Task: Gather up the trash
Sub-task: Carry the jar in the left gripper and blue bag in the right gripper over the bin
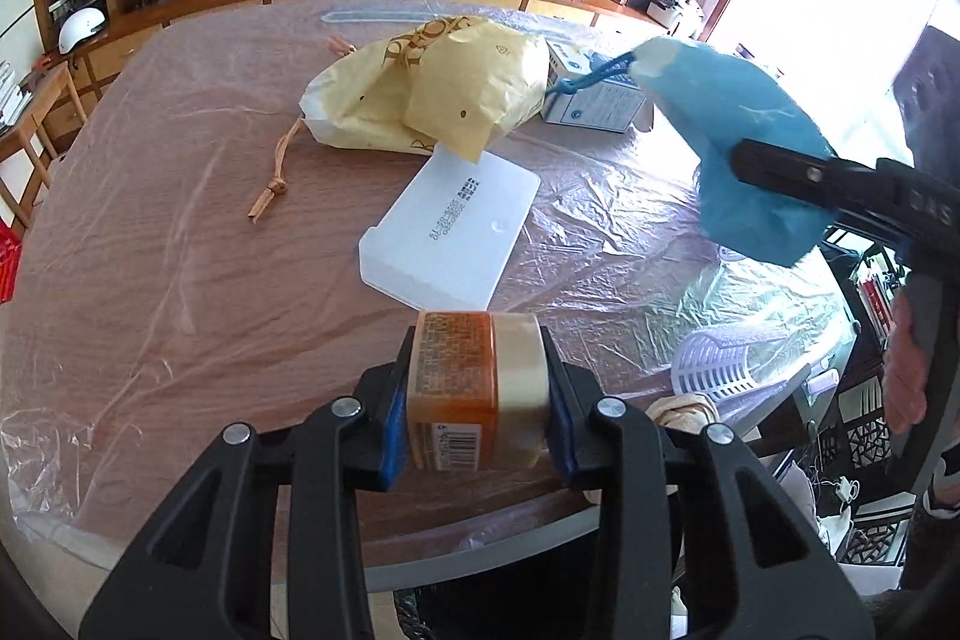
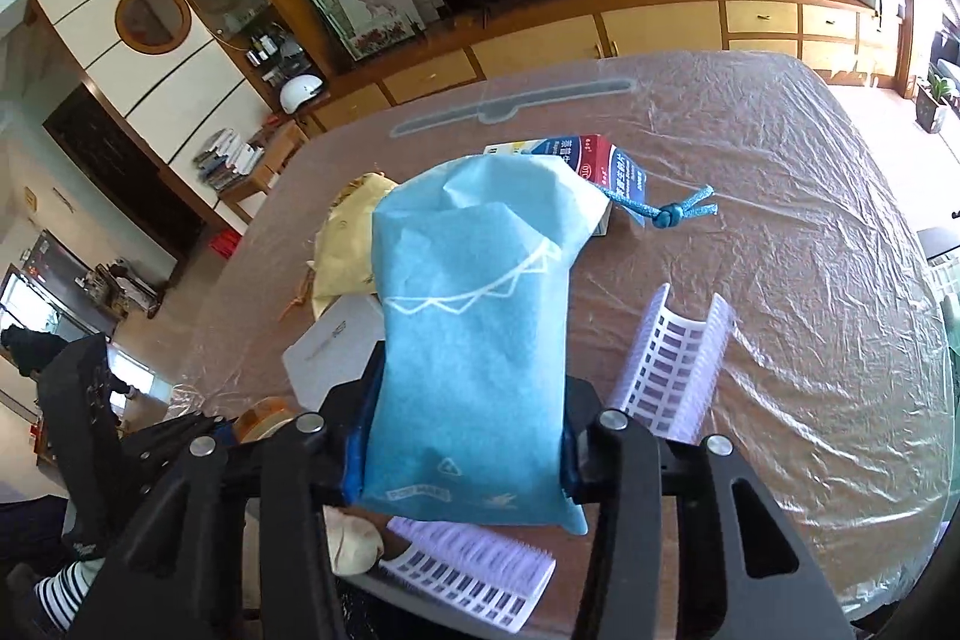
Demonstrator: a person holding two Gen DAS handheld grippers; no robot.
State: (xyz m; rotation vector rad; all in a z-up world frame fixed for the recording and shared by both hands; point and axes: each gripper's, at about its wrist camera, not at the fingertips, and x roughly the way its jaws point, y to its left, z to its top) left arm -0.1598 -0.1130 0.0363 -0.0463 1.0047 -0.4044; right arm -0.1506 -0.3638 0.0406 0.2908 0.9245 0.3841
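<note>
My left gripper [image 1: 477,394] is shut on a small orange-labelled jar [image 1: 474,388], held above the near table edge. My right gripper [image 2: 462,436] is shut on a blue drawstring pouch [image 2: 474,334], held in the air over the table; the pouch also shows at the right of the left wrist view [image 1: 732,142]. On the table lie a yellow paper bag [image 1: 432,82], a white plastic tray lid [image 1: 450,226] and a small blue-and-white carton [image 1: 600,100]. The carton also shows behind the pouch in the right wrist view [image 2: 606,166].
A lilac slotted basket [image 2: 672,370] sits under my right gripper near the table edge, with crumpled paper [image 2: 354,544] in it. The table [image 1: 150,280] is covered with clear plastic film. A tan cord [image 1: 276,178] lies left of the yellow bag. A TV stands beyond.
</note>
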